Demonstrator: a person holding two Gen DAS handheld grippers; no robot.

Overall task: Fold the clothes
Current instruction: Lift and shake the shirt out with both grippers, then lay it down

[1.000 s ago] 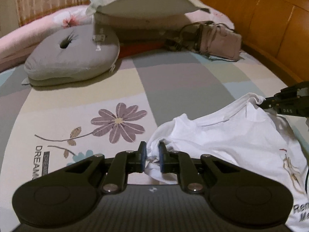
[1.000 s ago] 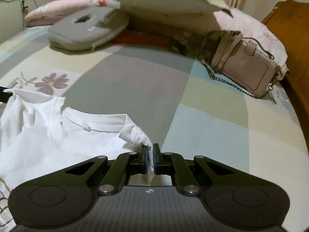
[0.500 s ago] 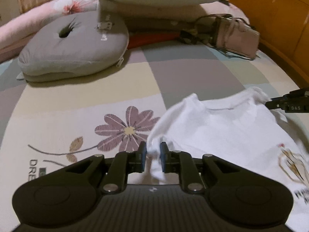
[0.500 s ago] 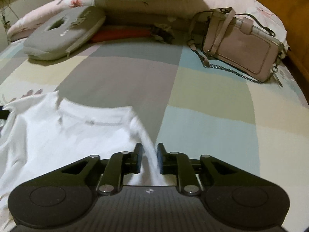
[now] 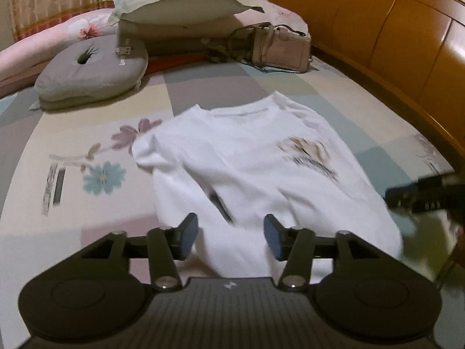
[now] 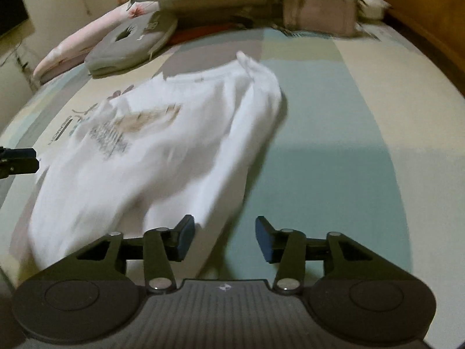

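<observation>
A white T-shirt point(image 5: 255, 168) with a printed motif lies spread on the patchwork bedsheet, collar toward the pillows. It also shows in the right wrist view point(image 6: 151, 145). My left gripper point(image 5: 230, 236) is open and empty, hovering over the shirt's near hem area. My right gripper point(image 6: 224, 238) is open and empty, at the shirt's near right edge. The right gripper also shows blurred at the right in the left wrist view point(image 5: 427, 196). The left gripper's tip shows at the left edge in the right wrist view point(image 6: 20, 163).
A grey ring cushion point(image 5: 93, 72), stacked pillows point(image 5: 180, 5) and a pink handbag point(image 5: 280, 48) lie at the head of the bed. A wooden headboard point(image 5: 392, 35) runs along the right. The bedsheet point(image 6: 334, 151) lies bare to the shirt's right.
Both grippers let go of the shirt's shoulders, opened wide and drew back toward the hem. The shirt now lies flat on the bed.
</observation>
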